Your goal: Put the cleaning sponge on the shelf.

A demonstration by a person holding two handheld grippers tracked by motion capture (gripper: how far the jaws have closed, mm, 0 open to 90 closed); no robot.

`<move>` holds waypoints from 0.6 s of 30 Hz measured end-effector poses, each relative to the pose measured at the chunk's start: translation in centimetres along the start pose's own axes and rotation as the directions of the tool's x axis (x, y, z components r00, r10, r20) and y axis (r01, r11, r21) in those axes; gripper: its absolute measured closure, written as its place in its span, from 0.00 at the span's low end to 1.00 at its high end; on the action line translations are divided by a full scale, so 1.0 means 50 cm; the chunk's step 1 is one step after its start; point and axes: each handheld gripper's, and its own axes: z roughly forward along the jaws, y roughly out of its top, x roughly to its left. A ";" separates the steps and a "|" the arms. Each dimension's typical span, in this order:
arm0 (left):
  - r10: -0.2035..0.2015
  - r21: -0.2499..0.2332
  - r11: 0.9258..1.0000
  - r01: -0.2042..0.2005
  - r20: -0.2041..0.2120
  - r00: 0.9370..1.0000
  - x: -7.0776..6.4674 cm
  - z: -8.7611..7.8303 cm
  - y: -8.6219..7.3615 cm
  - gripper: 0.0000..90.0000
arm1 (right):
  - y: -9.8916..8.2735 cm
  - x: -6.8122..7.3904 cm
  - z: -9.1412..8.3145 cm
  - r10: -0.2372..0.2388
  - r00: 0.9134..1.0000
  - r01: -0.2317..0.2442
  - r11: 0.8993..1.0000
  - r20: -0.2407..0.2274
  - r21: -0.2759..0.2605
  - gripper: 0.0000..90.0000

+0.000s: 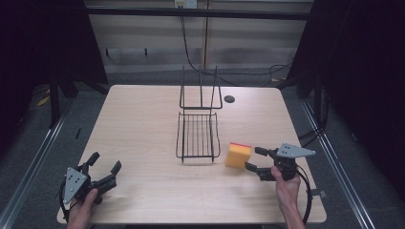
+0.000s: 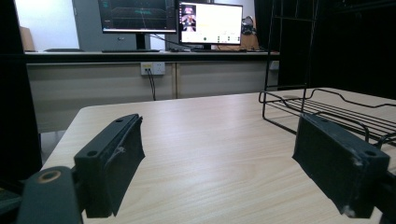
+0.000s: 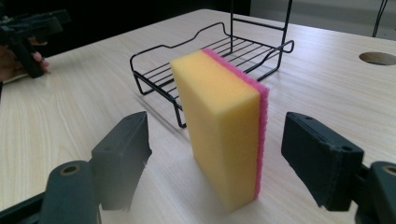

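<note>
Sponge [image 3: 224, 126] pink-backed, monitors [image 2: 170, 21] behind table [image 2: 210, 154]

A lab: monitors [image 2: 170, 18] on a bench, dark curtains.

My left hand [image 1: 82, 206] enters from the bottom-left corner of the high view and holds the left gripper [image 1: 104, 167] low over the near-left part of the surface. Its jaws point forward and toward the right, spread wide, nothing between them; its grey plate faces up. In the left gripper view the two black pads [image 2: 114, 161] stand far apart, with open space between them. My right hand [image 1: 285, 183] comes in from the bottom right, forearm angled slightly inward, holding the right gripper [image 1: 255, 159] with jaws aimed left. Those jaws are also spread wide, gripping nothing. Both hands are well apart, on opposite sides.
</note>
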 end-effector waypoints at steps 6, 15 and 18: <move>0.001 0.001 1.000 -0.001 -0.001 1.000 0.000 0.000 0.000 0.17 | 0.013 -0.008 0.008 -0.018 0.999 0.019 1.000 -0.030 0.016 0.29; -0.001 0.000 1.000 0.001 0.000 1.000 0.000 0.000 0.000 0.17 | 0.032 -0.031 0.024 -0.045 0.994 0.046 0.999 -0.097 0.016 0.34; -0.001 -0.001 1.000 0.001 0.000 1.000 0.000 0.000 0.000 0.17 | 0.038 -0.037 0.029 -0.053 0.992 0.054 0.998 -0.118 0.012 0.34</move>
